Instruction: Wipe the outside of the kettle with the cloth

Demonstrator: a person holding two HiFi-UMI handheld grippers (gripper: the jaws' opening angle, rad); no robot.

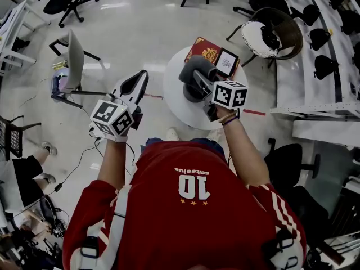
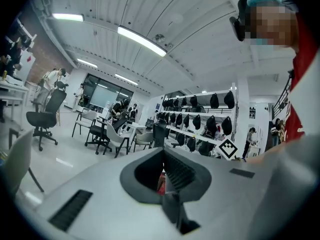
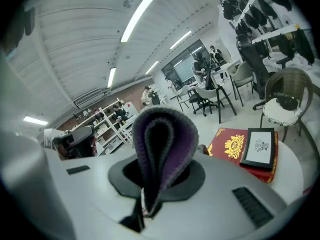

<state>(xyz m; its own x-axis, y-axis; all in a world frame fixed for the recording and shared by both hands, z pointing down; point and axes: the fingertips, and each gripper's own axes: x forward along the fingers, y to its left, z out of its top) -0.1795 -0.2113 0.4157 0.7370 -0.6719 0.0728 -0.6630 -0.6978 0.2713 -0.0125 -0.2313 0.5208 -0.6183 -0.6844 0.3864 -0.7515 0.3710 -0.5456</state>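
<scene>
Zero wiping looks done: right gripper [image 3: 145, 200], above the round table [image 1: 174, 104], clamps the folded cloth [image 3: 165, 144]; left gripper [image 2: 166, 182] closed, empty; no kettle visible.

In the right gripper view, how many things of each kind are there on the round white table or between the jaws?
Red box: 1
Black-framed picture: 1
Grey and purple cloth, clamped in the right gripper: 1
Total: 3
</scene>
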